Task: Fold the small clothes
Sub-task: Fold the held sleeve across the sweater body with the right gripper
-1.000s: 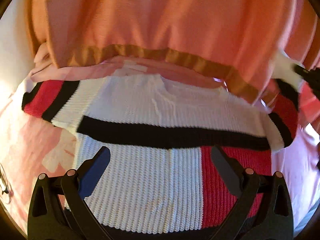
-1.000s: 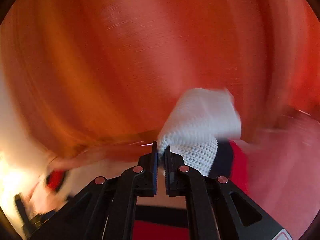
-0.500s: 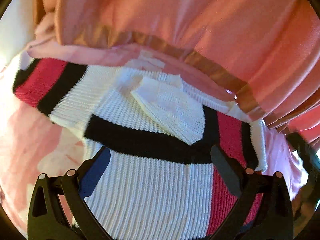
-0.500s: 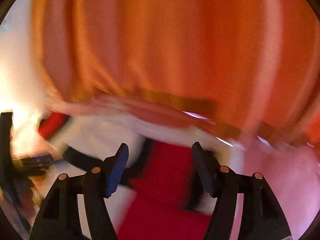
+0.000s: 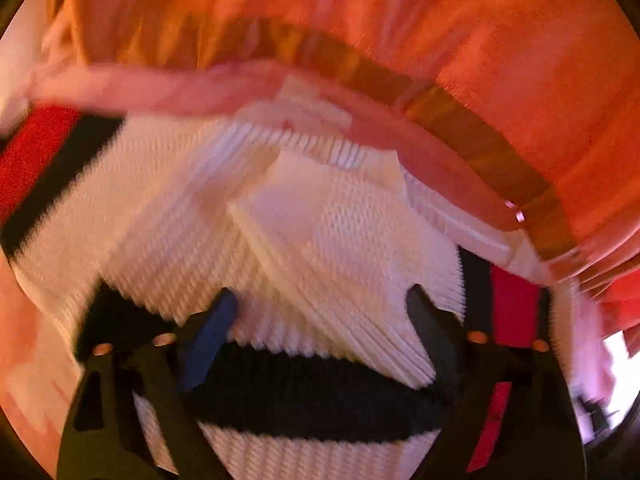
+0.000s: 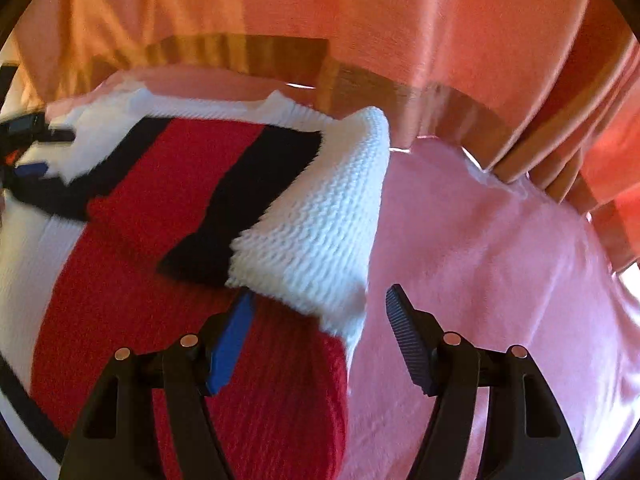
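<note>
Both hand-held grippers, left [image 5: 320, 312] and right [image 6: 320, 308], hang spread over the knit sweater [image 6: 168, 216].

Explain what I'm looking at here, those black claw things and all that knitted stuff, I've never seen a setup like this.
The claws are two hand-held grippers, each carrying its own camera looking along its fingers. One picture is from the left gripper, the other from the right gripper. Both stand open and hold nothing. Below them a white, black and red knitted sweater lies on a pink sheet, one sleeve folded across its body. An orange curtain hangs behind. The left picture is blurred.
</note>
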### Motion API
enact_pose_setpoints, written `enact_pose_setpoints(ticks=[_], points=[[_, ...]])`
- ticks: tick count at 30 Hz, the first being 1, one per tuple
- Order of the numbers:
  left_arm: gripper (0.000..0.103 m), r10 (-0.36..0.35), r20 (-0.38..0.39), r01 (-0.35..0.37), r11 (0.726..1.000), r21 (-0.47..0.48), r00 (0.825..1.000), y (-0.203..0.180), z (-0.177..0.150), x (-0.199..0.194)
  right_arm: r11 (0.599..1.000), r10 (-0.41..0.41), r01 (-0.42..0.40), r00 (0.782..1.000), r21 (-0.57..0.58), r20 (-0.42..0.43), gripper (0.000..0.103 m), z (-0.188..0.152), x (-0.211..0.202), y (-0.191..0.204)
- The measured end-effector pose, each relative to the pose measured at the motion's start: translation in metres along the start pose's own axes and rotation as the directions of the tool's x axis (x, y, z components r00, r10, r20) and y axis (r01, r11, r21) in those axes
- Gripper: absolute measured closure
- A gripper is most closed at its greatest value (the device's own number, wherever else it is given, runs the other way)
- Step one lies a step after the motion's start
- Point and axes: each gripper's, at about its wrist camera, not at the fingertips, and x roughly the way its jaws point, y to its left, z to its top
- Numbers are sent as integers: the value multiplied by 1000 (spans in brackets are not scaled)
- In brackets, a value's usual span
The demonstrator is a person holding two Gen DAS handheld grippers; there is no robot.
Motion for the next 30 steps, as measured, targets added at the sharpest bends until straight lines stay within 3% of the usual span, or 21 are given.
enact_pose_setpoints(ticks=[1,2,3,4,7,10,13,14,15,16,18,19,20,23,26,30], points=[[59,7,4,-7,1000,30,1000,-3,1,0,1000,24,-24,1000,20,2,51,3,3,-4],[71,3,-2,-3,1000,29,1000,-2,2,1,999,31,-31,1000,41,-3,84,6,5,-6],[92,-14,-16,14,1000,9,1000,1,2,0,997,37,-37,999,66,-1,89,7,3,-10],[96,-33,-21,33,999,-12,999,5,3,0,990,67,-69,997,120,24,90,10,-4,-20],[96,-10,-35,9,999,-32,999,11,-2,-5,981,54,-61,998,185,42,90,9,-14,-46],[96,18,-40,-18,1000,5,999,10,-10,0,978,84,-63,992,200,-98,88,-12,20,-56],[93,11,-37,-11,1000,-13,999,9,-13,-5,980,83,-66,993,185,-87,76,-9,9,-58],[93,-13,-39,12,999,-37,999,10,-11,-8,979,86,-72,994,191,-66,67,-7,-5,-59],[89,-26,-39,24,998,-51,999,11,-10,-9,976,86,-74,995,202,-48,63,-5,-20,-60],[72,-23,-41,20,998,-62,999,12,-9,-10,976,81,-72,996,207,-35,63,-4,-28,-60],[48,-12,-25,10,994,-105,1000,17,-4,-10,968,63,-75,996,241,55,63,5,-57,-62],[47,-11,-13,9,992,-124,1000,21,-3,-9,962,82,-104,992,253,97,63,10,-62,-62],[48,-12,-17,10,992,-126,1000,23,-2,-4,960,92,-118,990,255,110,66,14,-62,-61],[56,41,-3,-41,997,-64,999,18,-5,2,951,160,-171,985,258,61,98,27,-29,-49],[59,82,-3,-82,997,-11,997,11,-9,-2,959,139,-115,988,260,-74,102,16,20,-43],[58,61,-22,-62,998,-31,998,17,-9,-6,943,148,-127,988,306,-46,103,24,10,-45]])
